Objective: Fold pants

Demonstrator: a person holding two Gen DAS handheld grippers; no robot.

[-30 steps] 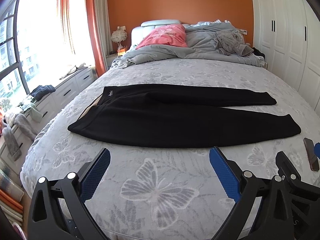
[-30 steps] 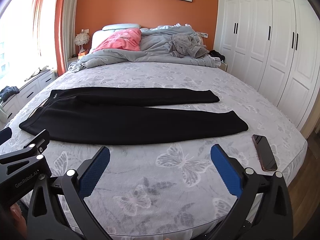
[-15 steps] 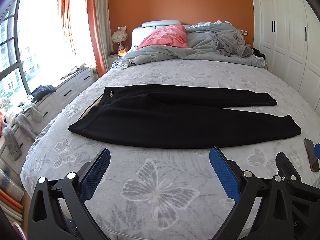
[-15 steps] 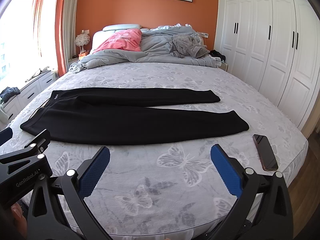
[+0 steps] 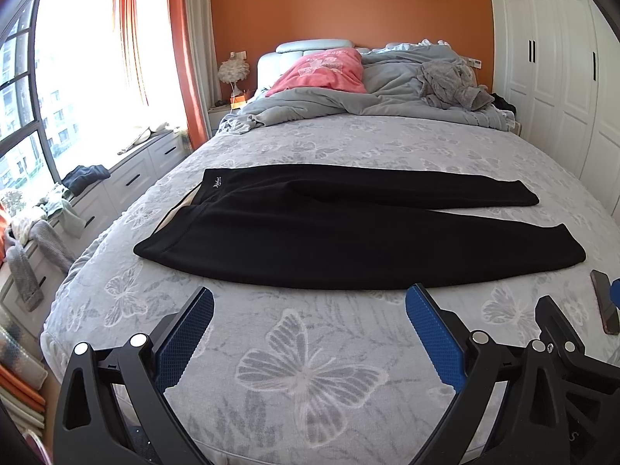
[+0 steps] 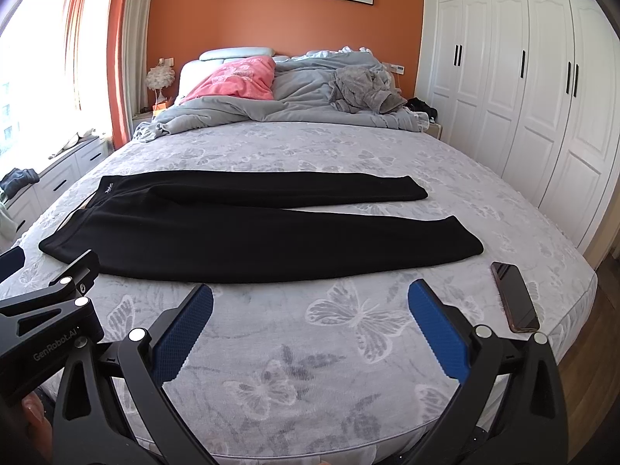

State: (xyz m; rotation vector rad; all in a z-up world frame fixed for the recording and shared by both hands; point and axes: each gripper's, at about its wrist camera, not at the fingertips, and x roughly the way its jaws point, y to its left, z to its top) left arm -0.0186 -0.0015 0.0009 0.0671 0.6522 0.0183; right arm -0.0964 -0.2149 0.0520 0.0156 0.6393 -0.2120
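Black pants (image 5: 294,232) lie flat across the bed, waistband to the left, both legs stretched to the right and slightly apart; they also show in the right wrist view (image 6: 248,228). My left gripper (image 5: 310,310) is open and empty, held above the bedspread just in front of the near leg. My right gripper (image 6: 310,308) is open and empty, also short of the near leg, more toward the cuff end. The left gripper's body shows at the left edge of the right wrist view (image 6: 50,321).
A dark phone (image 6: 514,296) lies on the bed near its right edge, right of the cuffs. A grey duvet (image 5: 368,97) and pink pillow (image 5: 325,69) are bunched at the head. White wardrobes (image 6: 542,89) stand right; drawers with clothes (image 5: 50,209) left.
Both grippers have crept slightly forward toward the pants. The pants have not moved and both jaws stay open.
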